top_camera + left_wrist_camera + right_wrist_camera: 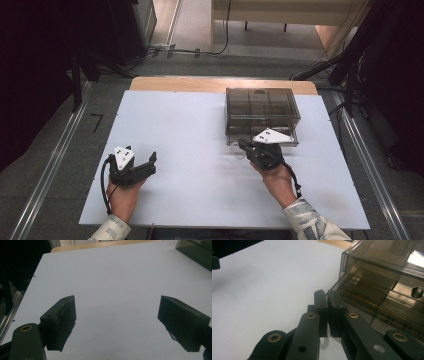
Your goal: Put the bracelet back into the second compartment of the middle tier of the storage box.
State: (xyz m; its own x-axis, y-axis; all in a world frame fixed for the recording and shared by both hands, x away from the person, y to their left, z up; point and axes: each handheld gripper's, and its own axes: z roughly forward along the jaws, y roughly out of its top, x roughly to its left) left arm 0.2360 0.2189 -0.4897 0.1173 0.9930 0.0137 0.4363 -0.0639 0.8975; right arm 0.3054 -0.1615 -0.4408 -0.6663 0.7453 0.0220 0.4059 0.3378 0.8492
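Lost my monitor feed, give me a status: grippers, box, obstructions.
Left gripper open, idle over bare table. Right gripper shut at the smoky drawer box, lower front corner; whether it grips anything, cannot tell. Nothing in the way.

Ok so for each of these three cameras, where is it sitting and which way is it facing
High view: above the person's side, looking forward and down on the white table; both hands, left gripper and right gripper show.
Left gripper view: rides the left gripper, facing across bare table; fingers wide apart.
Right gripper view: rides the right gripper, fingers closed, facing the smoky drawer box.
Shared: the drawer box appears in the high view too.
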